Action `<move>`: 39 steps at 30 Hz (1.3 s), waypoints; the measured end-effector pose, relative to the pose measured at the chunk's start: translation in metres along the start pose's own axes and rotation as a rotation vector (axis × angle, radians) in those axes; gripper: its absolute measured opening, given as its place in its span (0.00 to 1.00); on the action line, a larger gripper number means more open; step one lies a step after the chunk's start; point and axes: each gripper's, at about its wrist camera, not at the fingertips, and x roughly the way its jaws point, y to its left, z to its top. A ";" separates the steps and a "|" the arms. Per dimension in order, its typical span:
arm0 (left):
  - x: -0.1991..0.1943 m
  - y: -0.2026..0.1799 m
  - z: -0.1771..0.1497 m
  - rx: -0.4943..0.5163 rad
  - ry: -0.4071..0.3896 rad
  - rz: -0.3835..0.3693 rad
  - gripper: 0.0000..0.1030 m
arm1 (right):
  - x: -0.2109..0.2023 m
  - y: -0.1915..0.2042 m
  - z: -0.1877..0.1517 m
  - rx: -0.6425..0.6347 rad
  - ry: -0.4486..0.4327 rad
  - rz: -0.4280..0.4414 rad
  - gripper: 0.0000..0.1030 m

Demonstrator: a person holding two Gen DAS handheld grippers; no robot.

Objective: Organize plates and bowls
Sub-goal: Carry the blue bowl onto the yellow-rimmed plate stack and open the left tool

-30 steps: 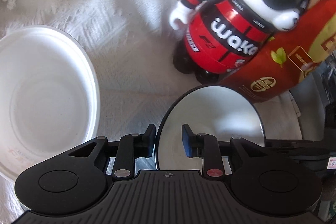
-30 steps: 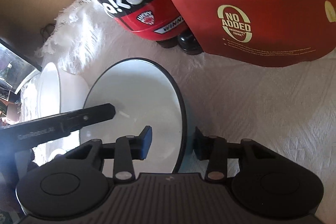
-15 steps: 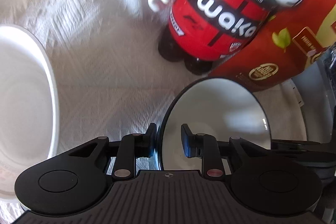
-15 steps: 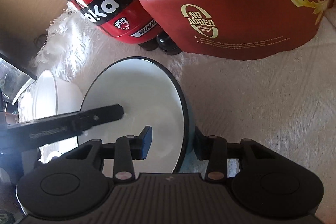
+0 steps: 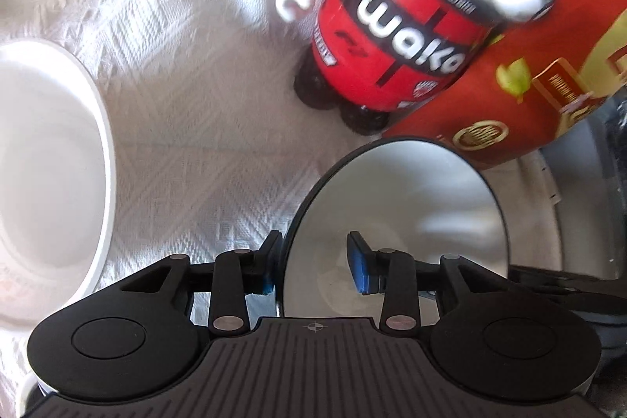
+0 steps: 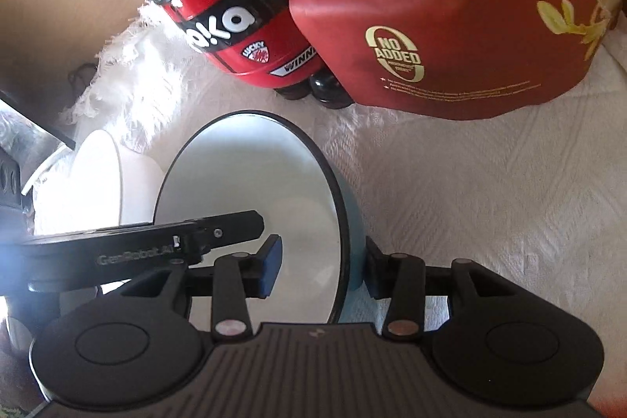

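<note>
Bowl, dark-rimmed with a pale inside and blue outer wall, sat on the white woven cloth, in front of a red bear-shaped bottle and a red pouch. White bowl, larger, stood well apart on the same cloth, toward the left gripper's side.

Left gripper: jaws opening, straddling the near rim; the outer pad lay at the wall, the inner pad stood clear inside, so no clamp. Right gripper: jaws astride the opposite rim, one pad inside and one against the blue wall; whether the inner pad pressed could not be told.

Step in hand, as judged: handing the dark-rimmed bowl to one gripper, most likely for nesting with the white one. To do it well, the right grip wanted to be firm on the wall before the left drew away, and the left was best lifted straight off the rim, not dragged. The bottle and pouch stood close behind, so any carry needed to swing clear of them.

Surface: textured cloth with a fringed edge over a brown wooden top. Room: bright, uneven light; little else legible.
</note>
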 end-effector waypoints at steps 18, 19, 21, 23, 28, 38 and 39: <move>-0.090 -0.045 -0.063 0.073 -0.015 -0.045 0.38 | -0.094 0.000 -0.034 -0.009 -0.030 0.123 0.42; -0.089 -0.045 -0.070 0.075 -0.003 -0.050 0.38 | -0.097 -0.001 -0.040 -0.011 -0.019 0.124 0.42; -0.084 -0.044 -0.084 0.079 0.022 -0.053 0.38 | -0.100 -0.005 -0.054 -0.015 0.007 0.118 0.42; -0.083 -0.045 -0.100 0.079 0.043 -0.049 0.38 | -0.100 -0.009 -0.067 -0.020 0.030 0.109 0.42; -0.076 -0.043 -0.124 0.076 0.071 -0.015 0.37 | -0.087 -0.018 -0.092 -0.032 0.077 0.089 0.42; -0.074 -0.033 -0.135 0.031 0.062 -0.026 0.31 | -0.064 -0.028 -0.105 -0.056 0.084 0.046 0.42; -0.075 -0.035 -0.134 0.033 0.061 -0.025 0.31 | -0.064 -0.028 -0.105 -0.057 0.082 0.045 0.42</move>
